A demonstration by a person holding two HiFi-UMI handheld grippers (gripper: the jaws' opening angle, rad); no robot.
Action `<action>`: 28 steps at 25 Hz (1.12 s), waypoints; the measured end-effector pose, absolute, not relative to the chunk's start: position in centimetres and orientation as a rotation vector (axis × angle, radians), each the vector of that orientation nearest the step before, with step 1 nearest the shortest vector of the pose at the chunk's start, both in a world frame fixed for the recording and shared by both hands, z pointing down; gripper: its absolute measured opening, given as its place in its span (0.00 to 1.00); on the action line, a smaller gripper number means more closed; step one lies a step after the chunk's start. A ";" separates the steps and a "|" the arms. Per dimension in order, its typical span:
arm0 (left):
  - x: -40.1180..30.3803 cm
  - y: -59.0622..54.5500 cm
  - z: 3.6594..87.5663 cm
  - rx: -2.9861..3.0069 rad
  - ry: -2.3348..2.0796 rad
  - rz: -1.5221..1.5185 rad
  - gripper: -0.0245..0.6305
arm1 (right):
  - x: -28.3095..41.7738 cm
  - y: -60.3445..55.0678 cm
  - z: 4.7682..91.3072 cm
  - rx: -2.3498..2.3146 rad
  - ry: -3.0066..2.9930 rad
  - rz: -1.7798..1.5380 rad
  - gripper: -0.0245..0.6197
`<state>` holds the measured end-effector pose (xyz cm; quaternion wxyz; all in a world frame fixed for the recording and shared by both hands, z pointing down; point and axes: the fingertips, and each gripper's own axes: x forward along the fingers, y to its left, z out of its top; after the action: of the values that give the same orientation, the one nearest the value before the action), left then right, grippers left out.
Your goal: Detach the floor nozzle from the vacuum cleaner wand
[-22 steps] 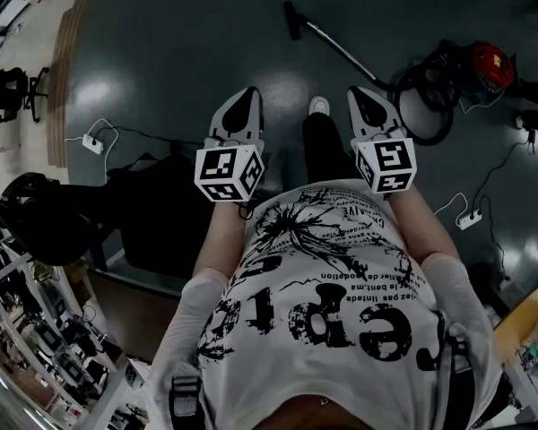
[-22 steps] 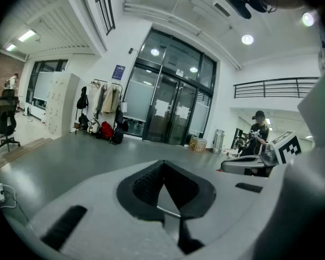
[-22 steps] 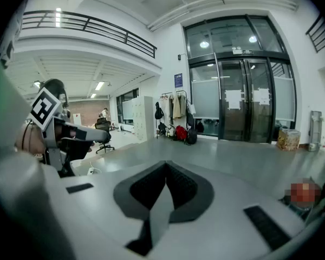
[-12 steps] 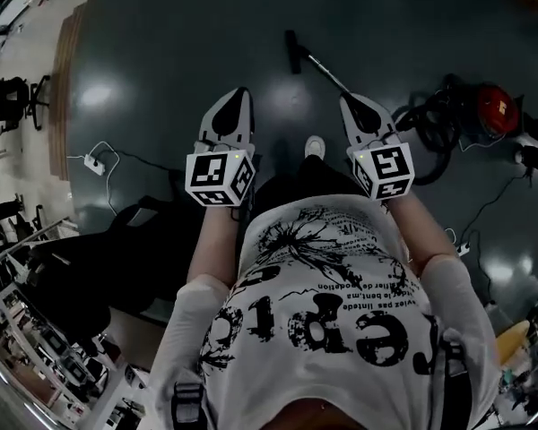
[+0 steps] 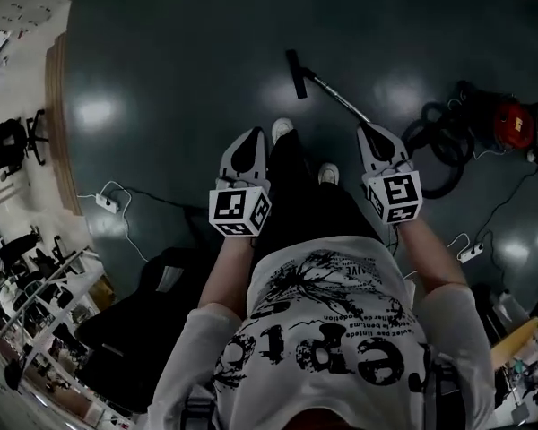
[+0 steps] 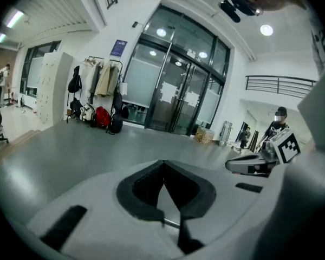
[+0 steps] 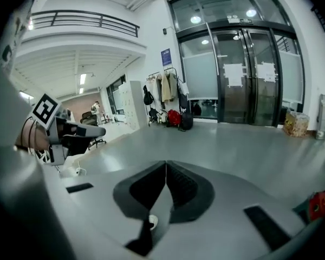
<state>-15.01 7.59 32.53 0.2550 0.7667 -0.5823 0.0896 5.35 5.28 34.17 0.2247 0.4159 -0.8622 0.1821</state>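
The head view is dim and underexposed, with pale glare patches on the dark floor (image 5: 188,52) — both gripper views are bright, lit by ceiling lamps (image 6: 266,30), strongly fisheye, black at the corners

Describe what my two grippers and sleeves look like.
The left gripper and right gripper are pale grey tapered shells with black ribbed pads. Each carries a white cube with black square markers. The sleeves are white, on a white T-shirt with black print.
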 end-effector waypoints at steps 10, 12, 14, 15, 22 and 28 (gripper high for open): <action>-14.6 -8.7 53.0 2.084 -1.311 0.247 0.04 | 3.3 -6.4 56.7 1.051 -2.291 0.669 0.04; -13.9 -10.6 59.3 2.131 -1.264 0.273 0.04 | 3.0 -7.3 63.7 1.032 -2.284 0.678 0.04; -13.3 -12.1 66.0 2.193 -1.248 0.338 0.04 | 3.5 -8.3 70.6 1.038 -2.281 0.661 0.04; -13.1 -12.8 69.3 2.221 -1.249 0.369 0.04 | 3.7 -9.0 73.9 1.047 -2.283 0.650 0.05; -12.5 -13.8 88.9 2.246 -1.246 0.419 0.04 | 4.6 -11.4 91.7 1.081 -2.311 0.595 0.05; -11.4 -13.8 97.6 2.168 -1.219 0.405 0.04 | 4.8 -11.0 100.0 0.959 -2.286 0.560 0.05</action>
<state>-11.43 -13.81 97.55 0.3059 0.8191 -0.4605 0.1529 4.79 -11.01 100.04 0.2954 0.3603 -0.8594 0.2105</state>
